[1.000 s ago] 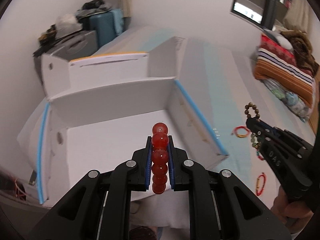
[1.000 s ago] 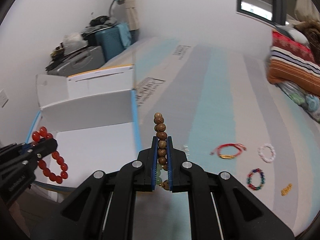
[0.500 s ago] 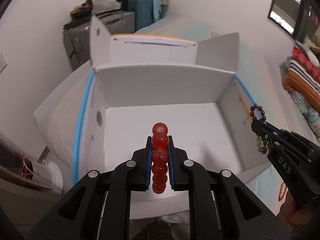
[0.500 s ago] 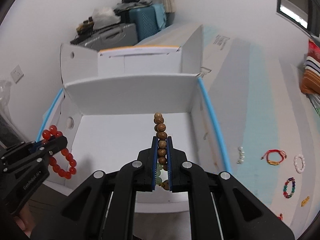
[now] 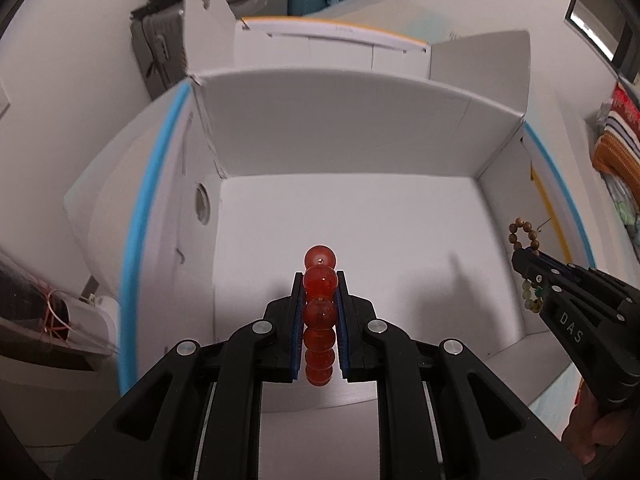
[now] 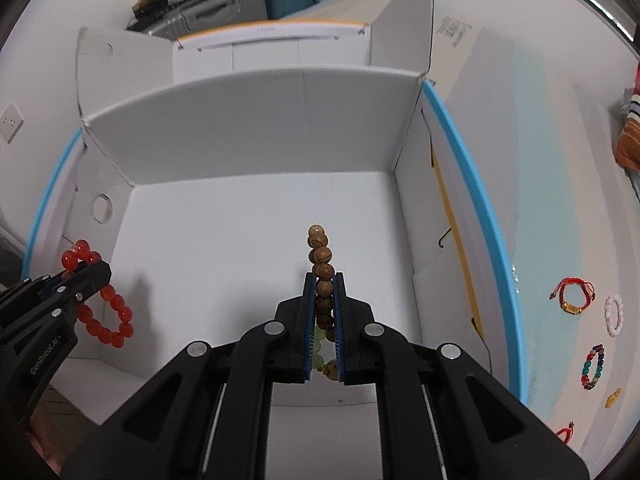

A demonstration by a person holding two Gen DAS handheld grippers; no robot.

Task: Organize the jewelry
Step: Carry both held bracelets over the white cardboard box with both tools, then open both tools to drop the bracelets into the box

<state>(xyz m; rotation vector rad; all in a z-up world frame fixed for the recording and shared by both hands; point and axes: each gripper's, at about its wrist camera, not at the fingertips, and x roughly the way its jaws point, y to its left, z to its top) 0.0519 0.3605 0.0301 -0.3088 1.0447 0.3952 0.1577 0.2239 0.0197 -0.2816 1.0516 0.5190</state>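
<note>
left claw point(image 5: 319, 280) clamped | right claw point(image 6: 324, 280) clamped | both pitched down

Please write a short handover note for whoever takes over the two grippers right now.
Left gripper: shut on the red bead bracelet, over the open white box.
Right gripper: shut on the brown wooden bead bracelet, also over the box.
Done: both bracelets picked up; nothing lies in the box.
Left: release both inside, then collect the red cord bracelet, white bead bracelet and multicoloured bracelet from the striped sheet.

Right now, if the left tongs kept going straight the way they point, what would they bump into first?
Probably the bare white floor of the open box. The left tongs, clamped on the red bead bracelet, aim down into it, and nothing shows in between, though depth is hard to judge.
</note>
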